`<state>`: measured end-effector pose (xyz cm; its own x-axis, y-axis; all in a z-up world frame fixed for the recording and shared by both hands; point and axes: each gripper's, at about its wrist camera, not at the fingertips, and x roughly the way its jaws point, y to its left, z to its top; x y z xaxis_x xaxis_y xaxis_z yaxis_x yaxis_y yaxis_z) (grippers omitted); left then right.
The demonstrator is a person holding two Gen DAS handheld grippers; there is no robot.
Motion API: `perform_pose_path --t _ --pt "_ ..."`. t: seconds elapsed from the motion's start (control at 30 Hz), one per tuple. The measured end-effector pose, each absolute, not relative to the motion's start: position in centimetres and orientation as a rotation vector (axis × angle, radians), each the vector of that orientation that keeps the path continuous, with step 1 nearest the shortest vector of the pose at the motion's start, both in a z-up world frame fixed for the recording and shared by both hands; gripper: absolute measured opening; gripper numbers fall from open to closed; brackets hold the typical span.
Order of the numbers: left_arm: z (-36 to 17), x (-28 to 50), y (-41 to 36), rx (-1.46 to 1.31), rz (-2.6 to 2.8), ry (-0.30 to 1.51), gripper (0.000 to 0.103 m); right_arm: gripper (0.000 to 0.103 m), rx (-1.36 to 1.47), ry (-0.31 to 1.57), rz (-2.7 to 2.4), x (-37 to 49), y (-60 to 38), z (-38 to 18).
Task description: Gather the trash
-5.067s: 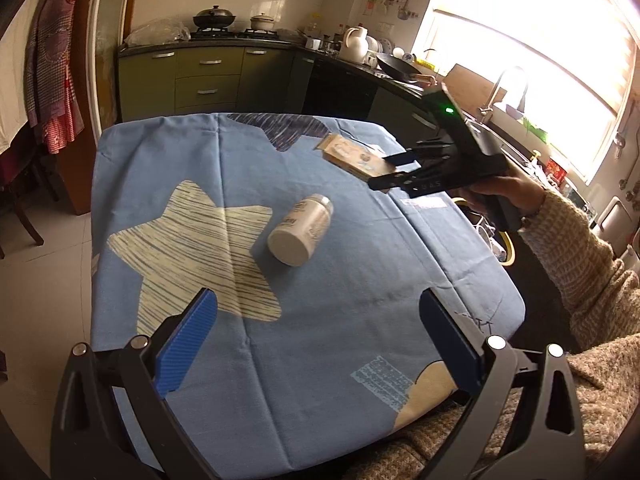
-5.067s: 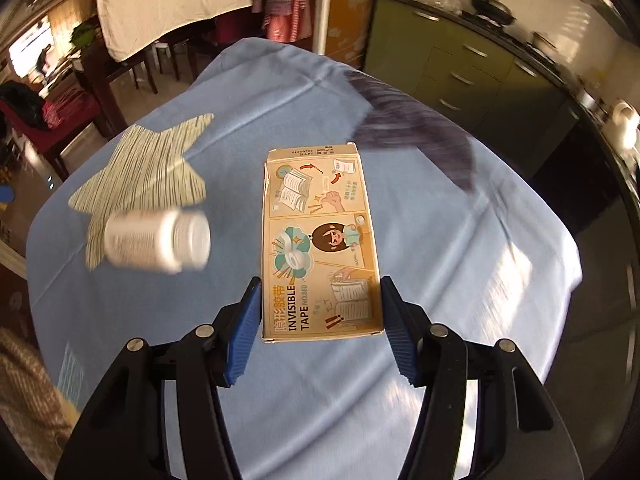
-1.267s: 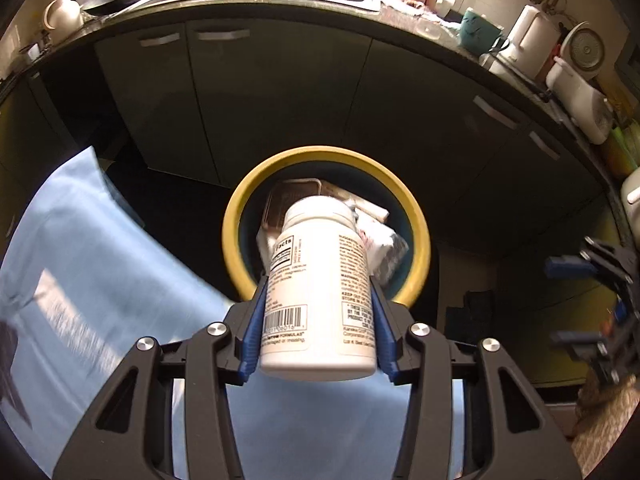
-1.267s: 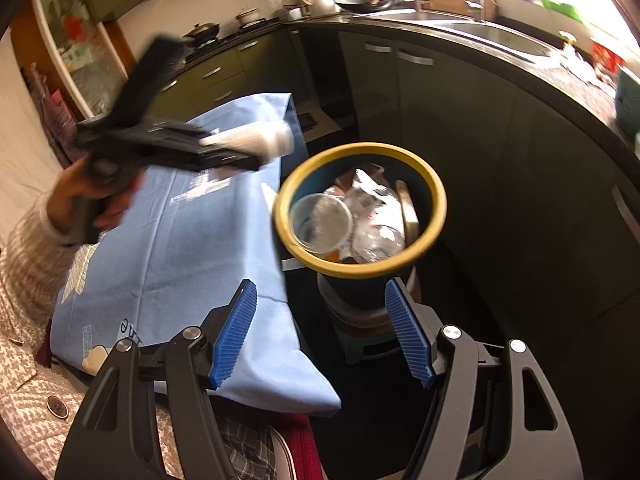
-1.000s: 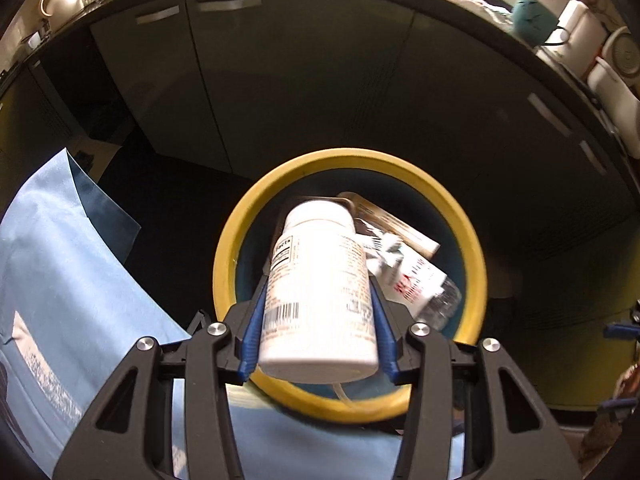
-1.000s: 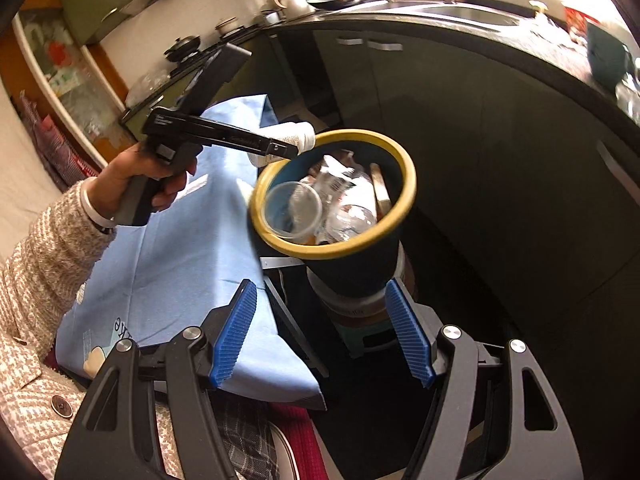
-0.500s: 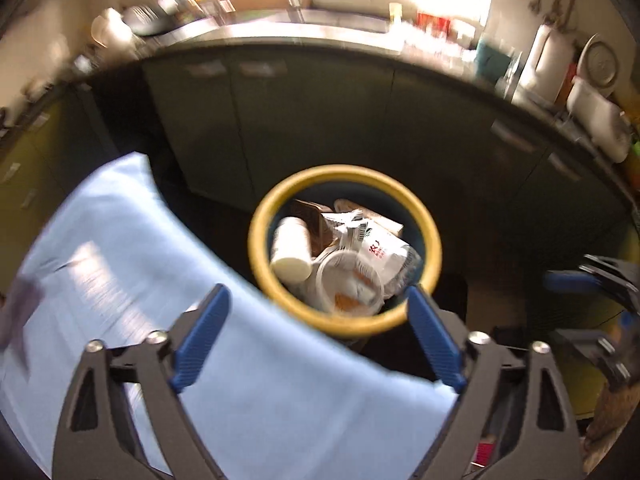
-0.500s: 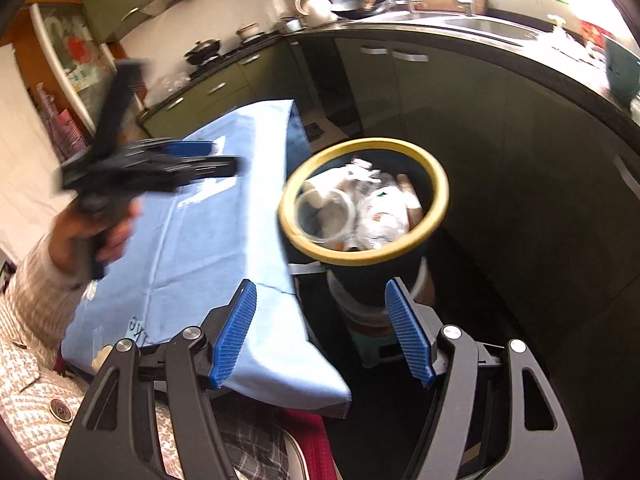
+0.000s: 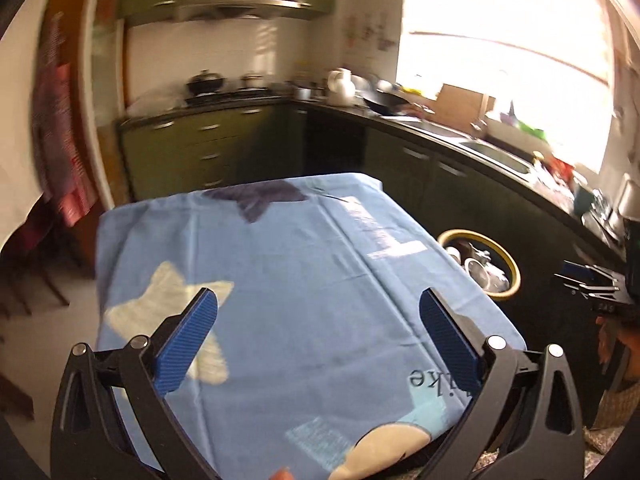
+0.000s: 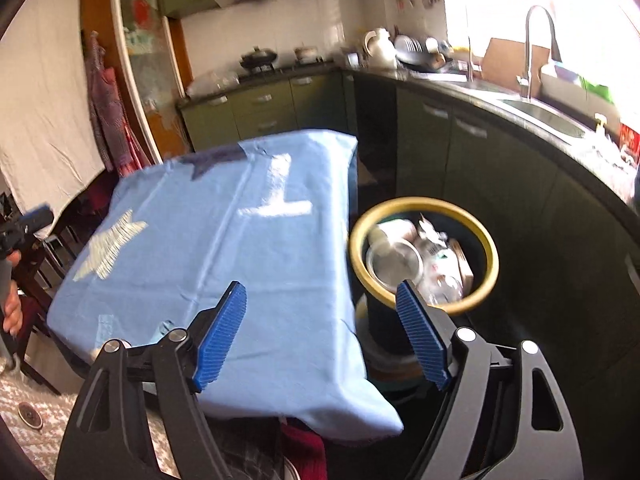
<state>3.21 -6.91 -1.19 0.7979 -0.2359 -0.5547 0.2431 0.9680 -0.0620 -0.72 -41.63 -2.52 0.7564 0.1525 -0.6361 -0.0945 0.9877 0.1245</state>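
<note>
The yellow-rimmed trash bin stands on the floor to the right of the table, with the white bottle and other trash inside. It also shows in the right wrist view, holding a clear cup. My left gripper is open and empty above the blue tablecloth. My right gripper is open and empty near the table's corner, beside the bin. The right gripper also shows at the right edge of the left wrist view.
Dark green kitchen cabinets and a counter with a sink run behind and to the right of the bin. Chairs and hanging cloths are on the left. The tablecloth carries no objects.
My left gripper let the white bottle drop into the bin, opened, and swung back over the table. My right gripper stayed open and turned a little toward the table.
</note>
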Motion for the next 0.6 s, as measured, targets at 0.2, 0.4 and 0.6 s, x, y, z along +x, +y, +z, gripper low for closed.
perform_pose_path --t 0.2,0.4,0.6 --pt "-1.7 -0.5 -2.9 0.013 -0.096 0.568 0.096 0.092 0.041 0.616 0.110 -3.2 -39.2 -0.7" --pt "-1.4 -2.7 -1.2 0.001 -0.074 0.533 0.096 0.095 -0.019 0.604 0.066 -4.8 -37.7 -0.8" --pt "-1.0 -3.6 -1.7 0.008 -0.085 0.514 0.096 0.096 -0.006 0.586 0.059 -5.6 -38.3 -0.8"
